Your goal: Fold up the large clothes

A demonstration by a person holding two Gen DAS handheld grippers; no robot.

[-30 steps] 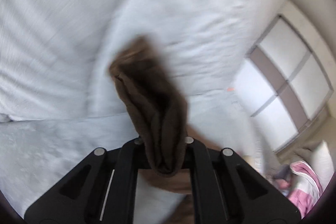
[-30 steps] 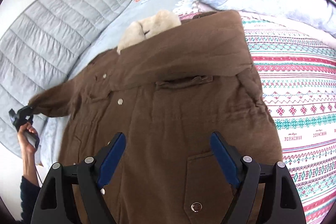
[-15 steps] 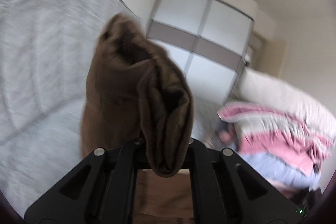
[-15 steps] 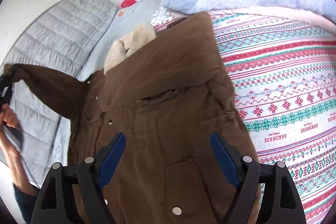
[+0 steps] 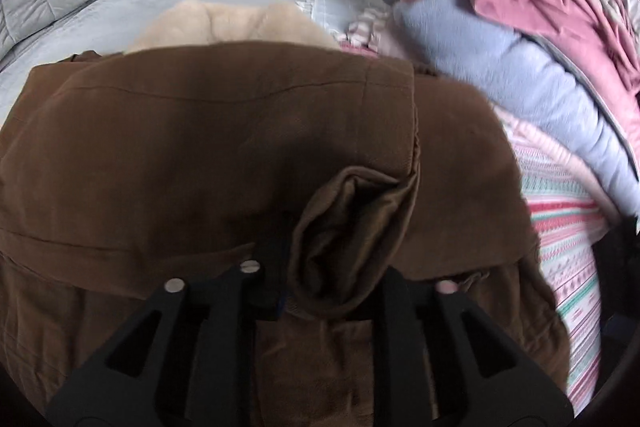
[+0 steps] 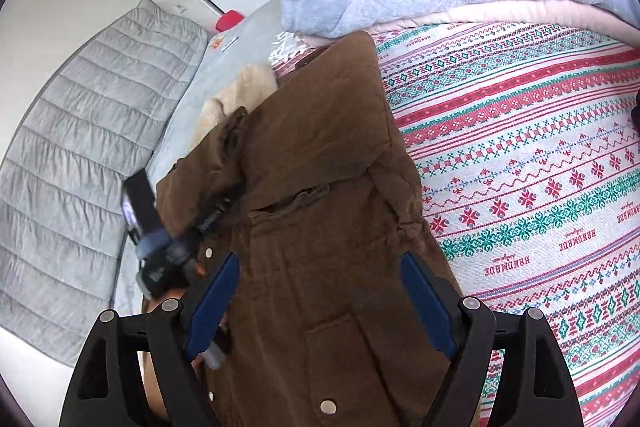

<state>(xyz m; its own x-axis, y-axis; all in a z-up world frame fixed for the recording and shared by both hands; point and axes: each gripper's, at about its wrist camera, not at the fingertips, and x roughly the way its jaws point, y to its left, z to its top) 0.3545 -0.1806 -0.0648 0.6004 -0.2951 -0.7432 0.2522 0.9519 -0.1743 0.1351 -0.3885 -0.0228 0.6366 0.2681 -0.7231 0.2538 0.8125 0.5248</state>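
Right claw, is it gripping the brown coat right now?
No, the right claw hangs open above the brown coat, its blue pads spread wide apart.

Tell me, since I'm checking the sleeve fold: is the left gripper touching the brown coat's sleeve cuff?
Touching. The left wrist view shows the left gripper shut on the sleeve cuff, whose brown fabric bunches between its fingers.

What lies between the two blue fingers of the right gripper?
Only the brown coat front, with one snap button, lies between the open right gripper fingers, seen in the right wrist view.
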